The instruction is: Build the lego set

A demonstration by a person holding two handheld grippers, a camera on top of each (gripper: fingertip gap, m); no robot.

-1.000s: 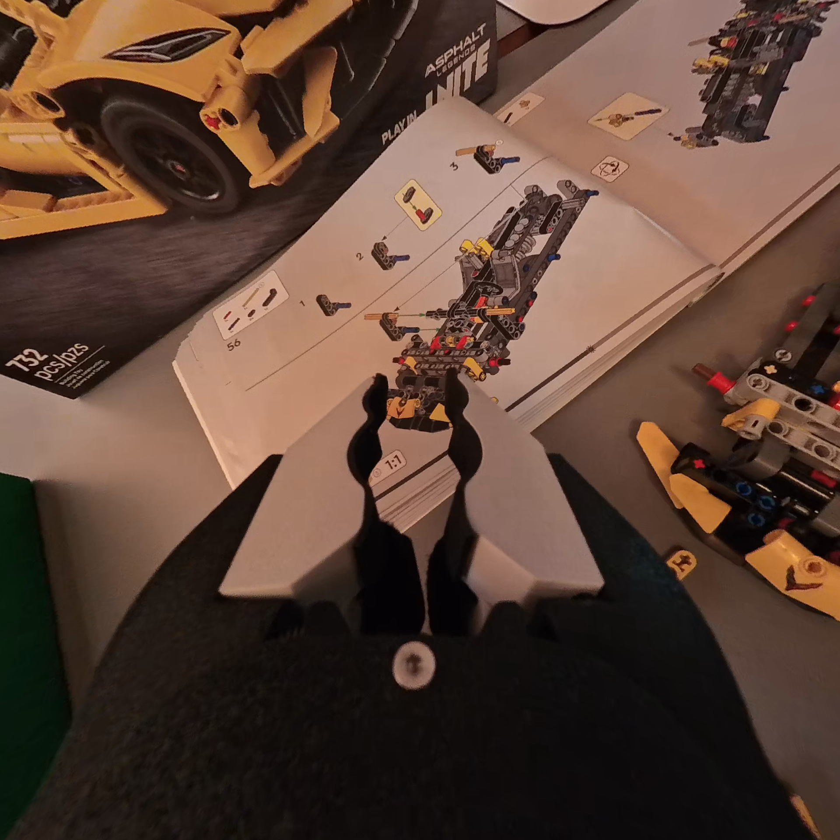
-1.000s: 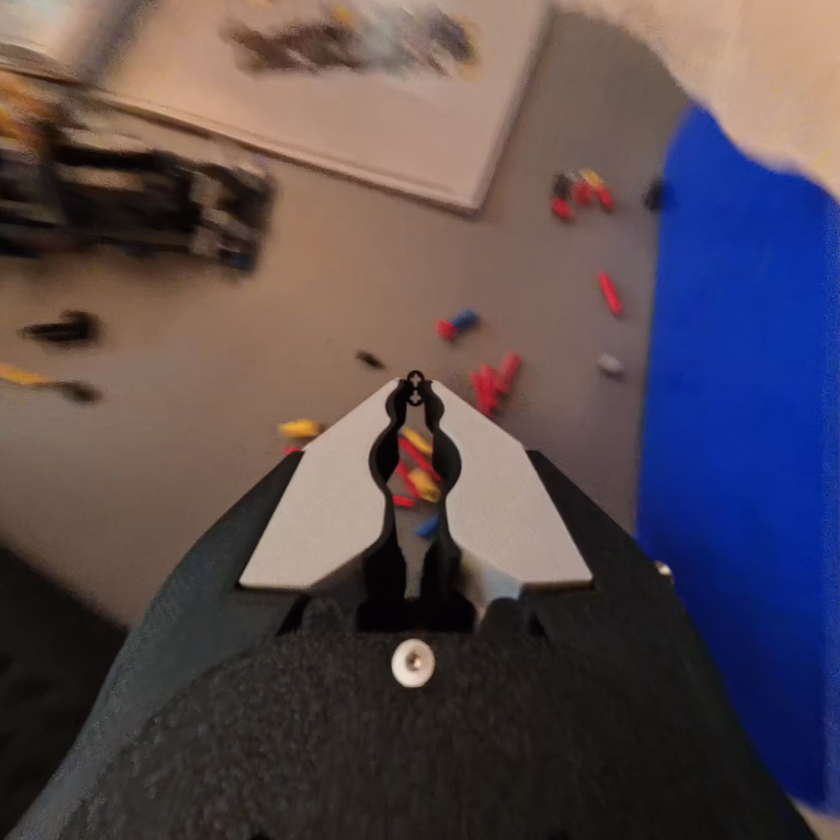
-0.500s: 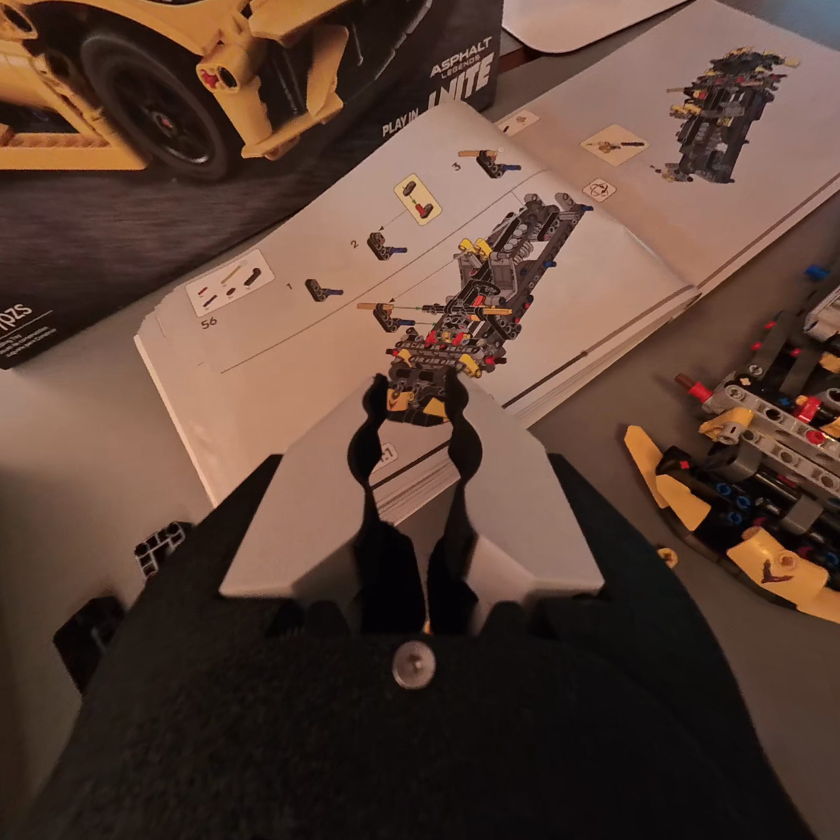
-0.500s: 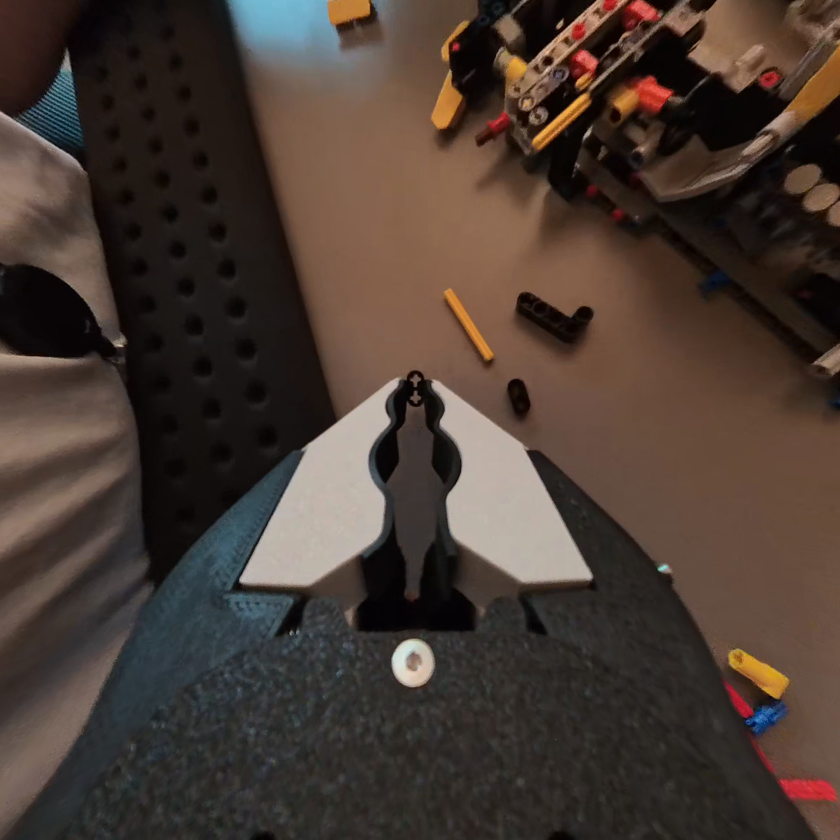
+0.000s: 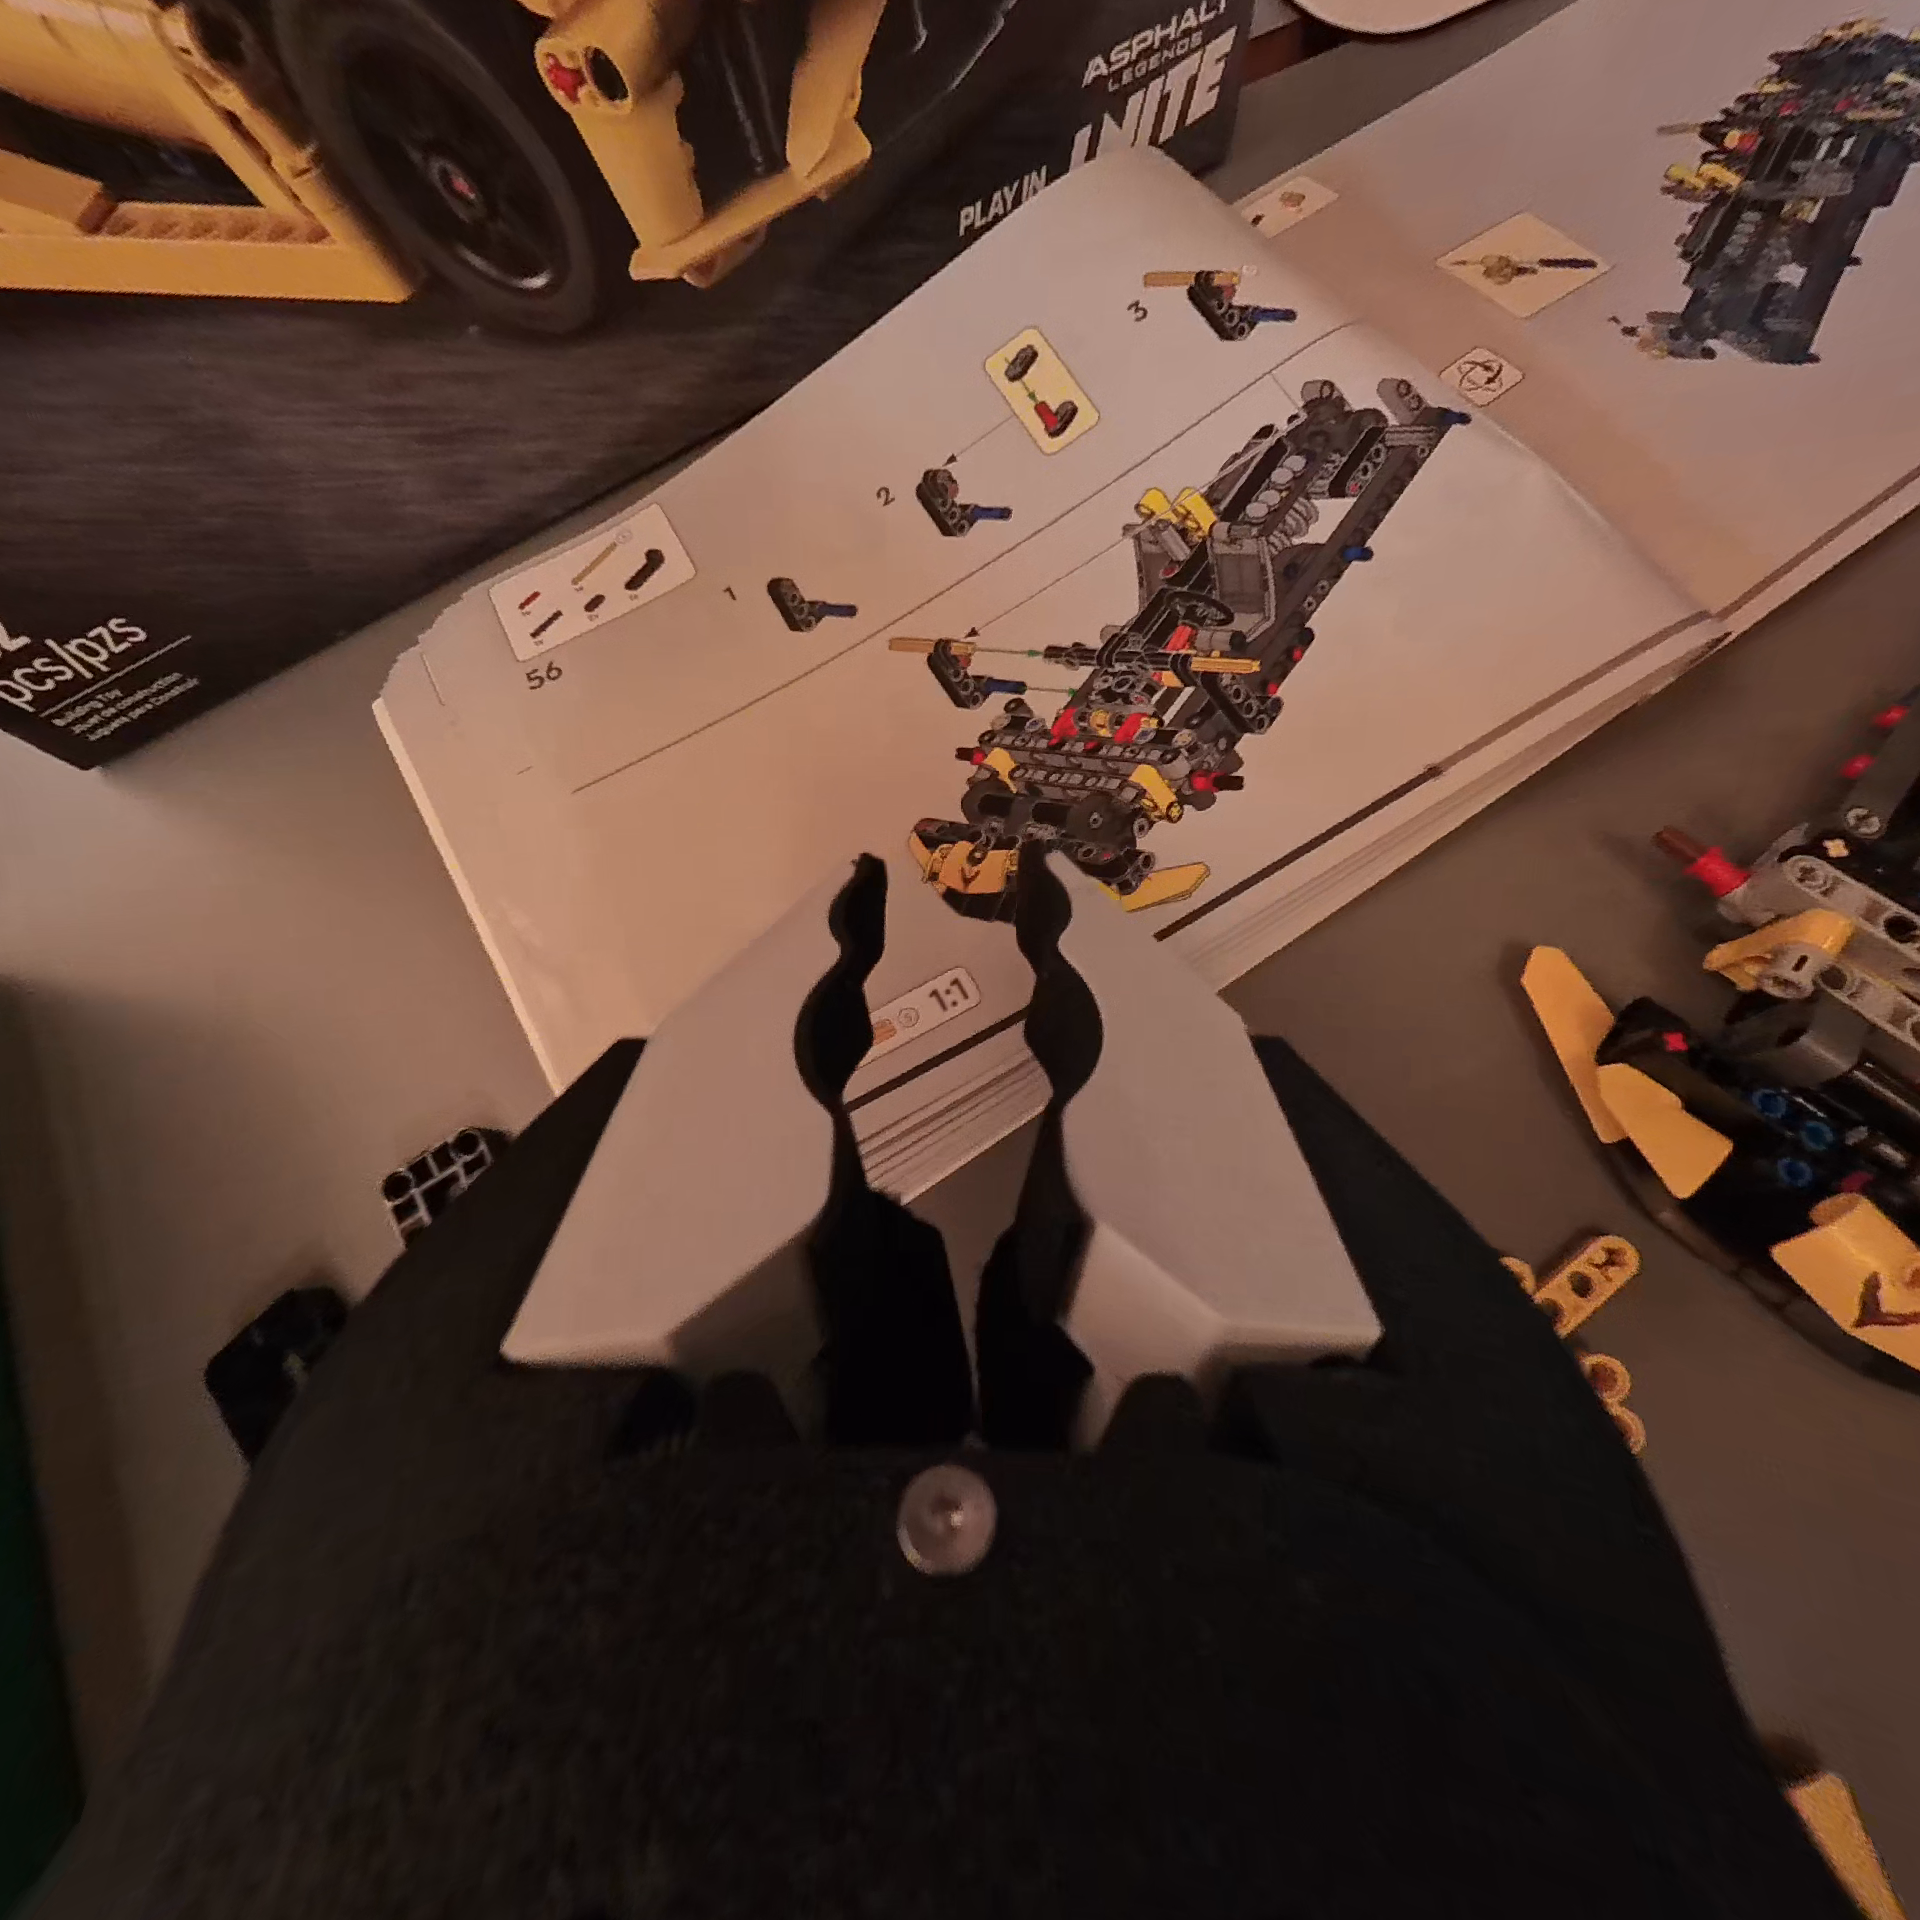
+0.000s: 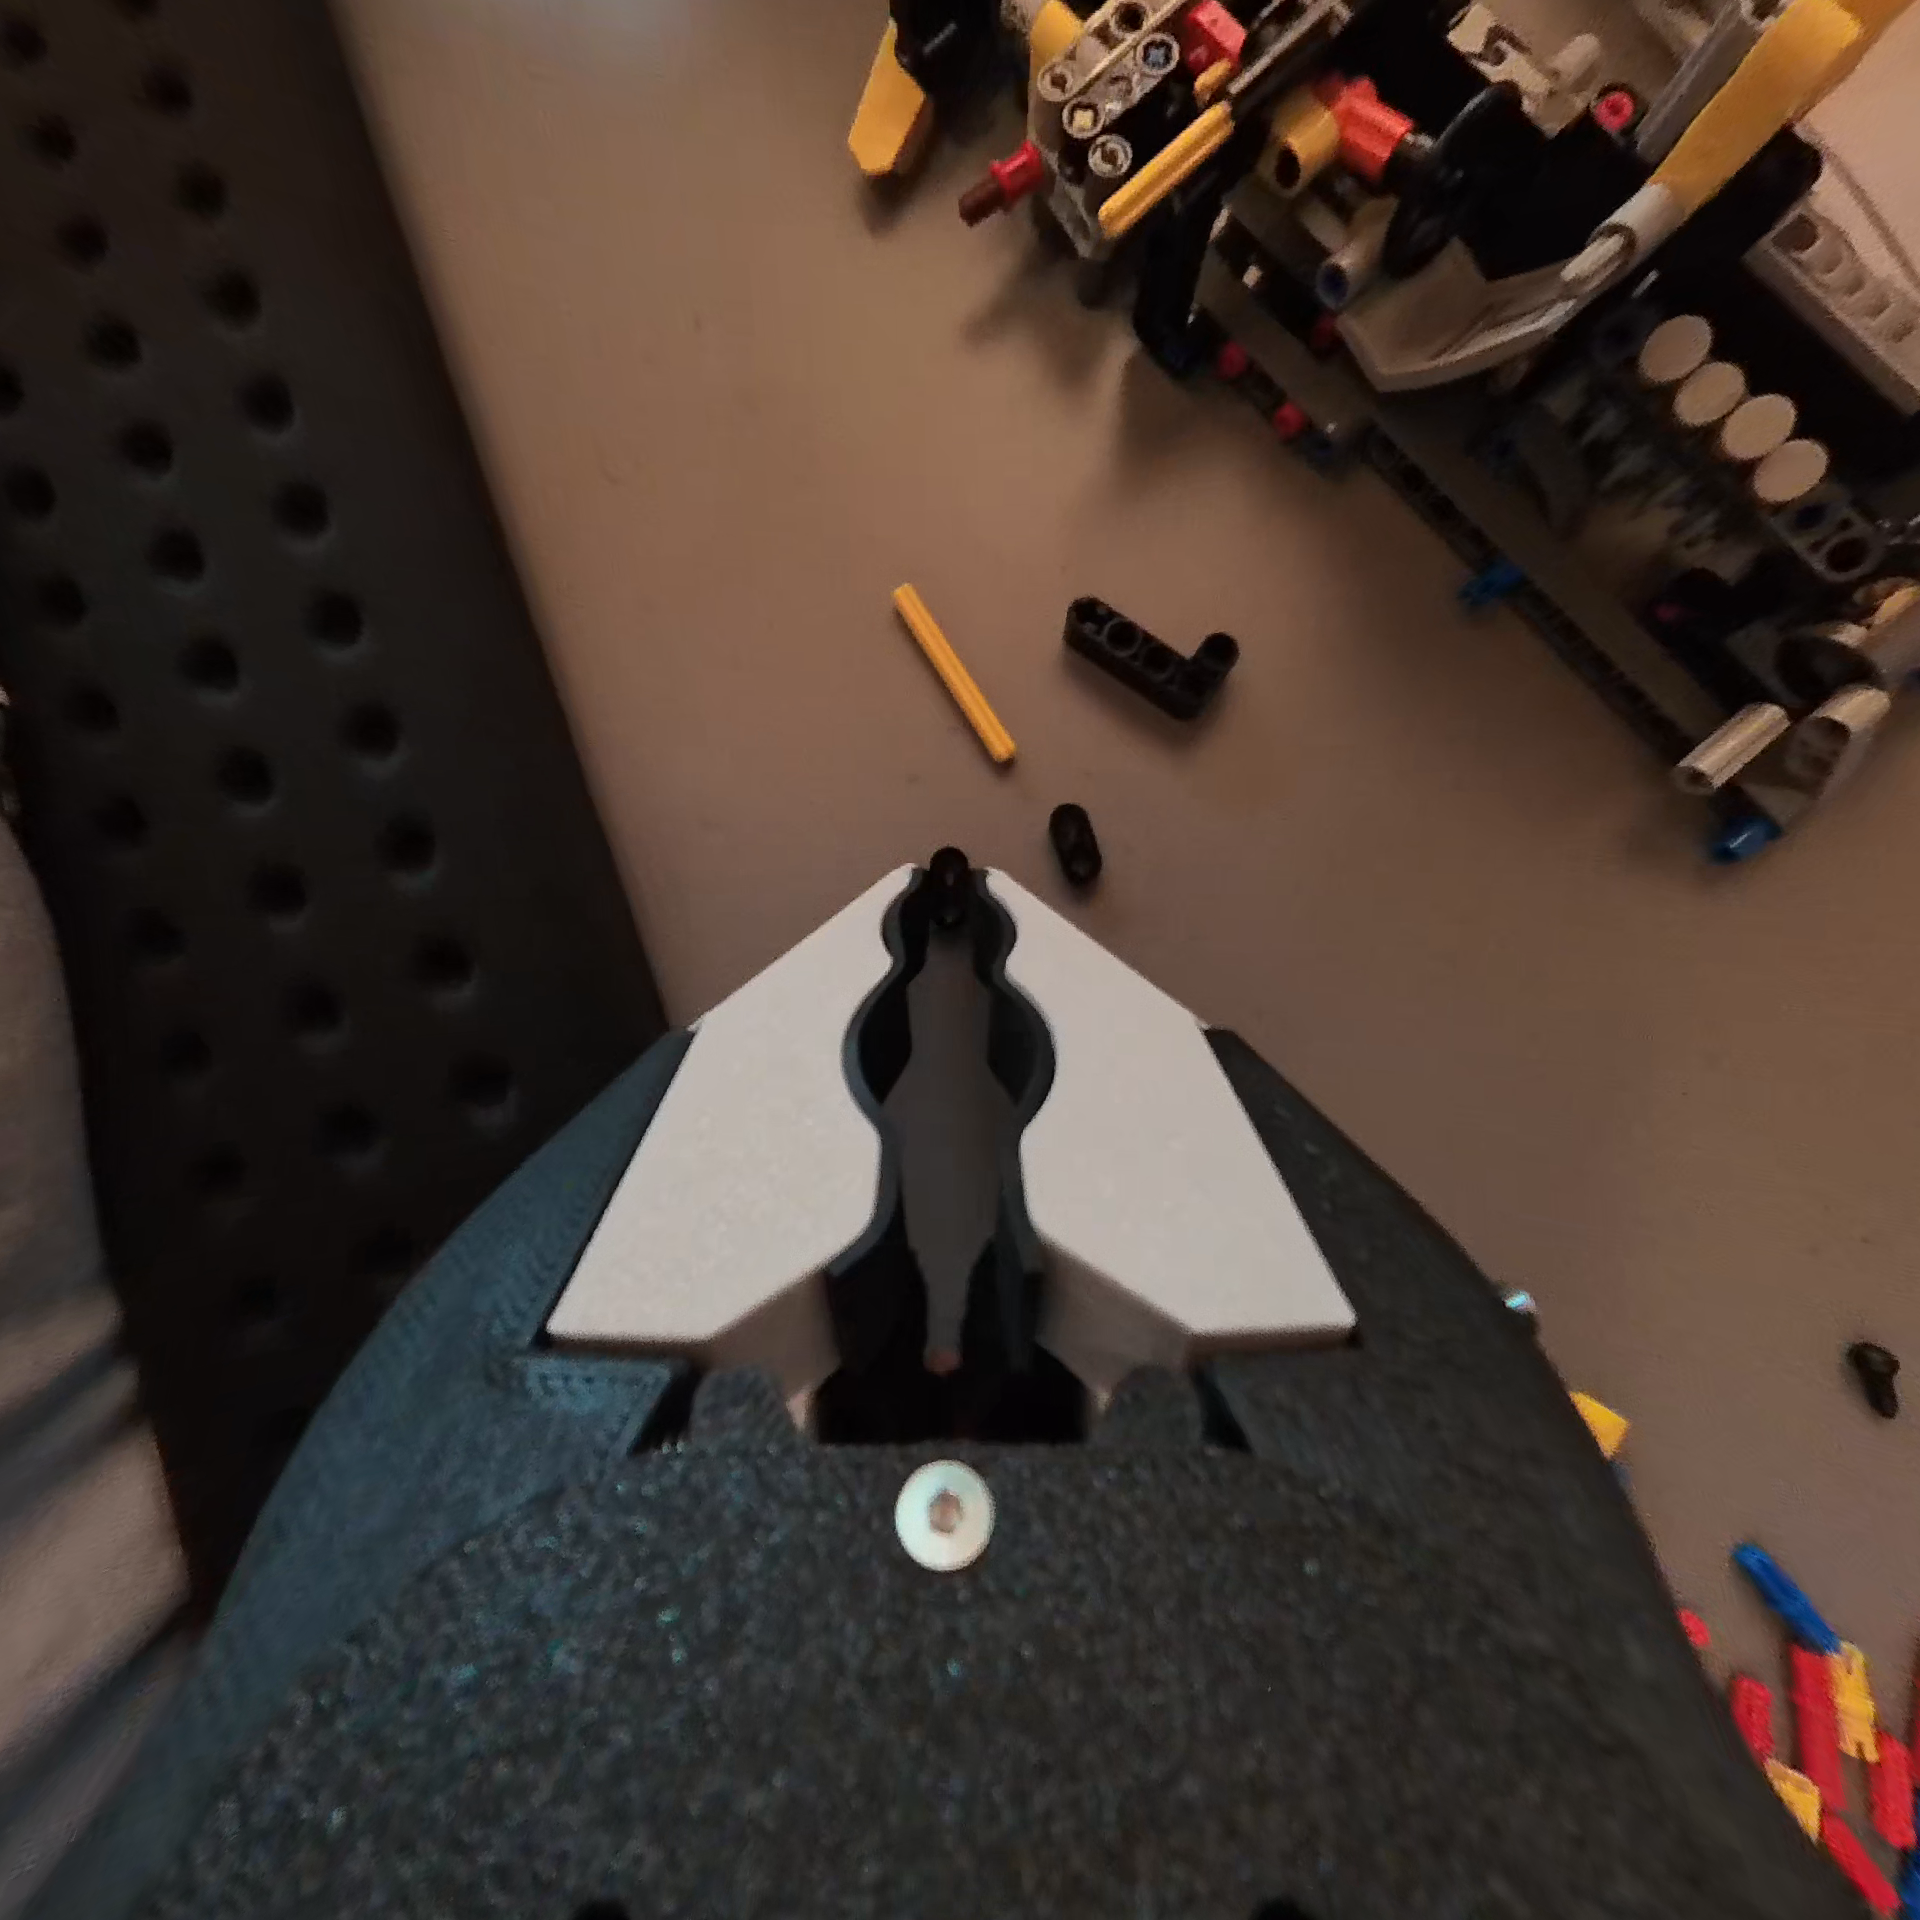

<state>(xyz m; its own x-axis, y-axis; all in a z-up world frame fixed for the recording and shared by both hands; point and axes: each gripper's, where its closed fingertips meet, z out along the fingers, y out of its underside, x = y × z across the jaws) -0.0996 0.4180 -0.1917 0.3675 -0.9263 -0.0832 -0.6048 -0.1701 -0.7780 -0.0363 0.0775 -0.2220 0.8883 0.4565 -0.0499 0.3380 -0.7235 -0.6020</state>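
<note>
My left gripper [image 5: 951, 873] is open and empty, hovering over the near edge of the open instruction booklet [image 5: 727, 748]. The half-built black, grey and yellow car chassis [image 5: 1787, 1091] lies to its right. My right gripper [image 6: 948, 883] is shut on a small black pin [image 6: 948, 871] at its tips, above the table. Just ahead of it lie a second black pin [image 6: 1075, 844], a yellow axle [image 6: 953, 672] and a black L-shaped beam [image 6: 1148, 657]. The chassis [image 6: 1455, 260] fills the upper right of the right wrist view.
The set's box [image 5: 416, 260] stands behind the booklet. Small black pieces [image 5: 436, 1184] lie left of my left gripper and tan connectors [image 5: 1579, 1262] to its right. A dark perforated panel [image 6: 208, 623] runs along the left of the right wrist view. Red, yellow and blue pins [image 6: 1829, 1704] lie at lower right. The yellow axle [image 6: 953, 672] lies some 4 centimetres from my right tips, 30 centimetres from my left tips.
My right gripper swung from the loose-pin area to in front of the chassis, still holding the black pin, then closed in on the axle and beam. My left gripper shifted slightly over the booklet.
</note>
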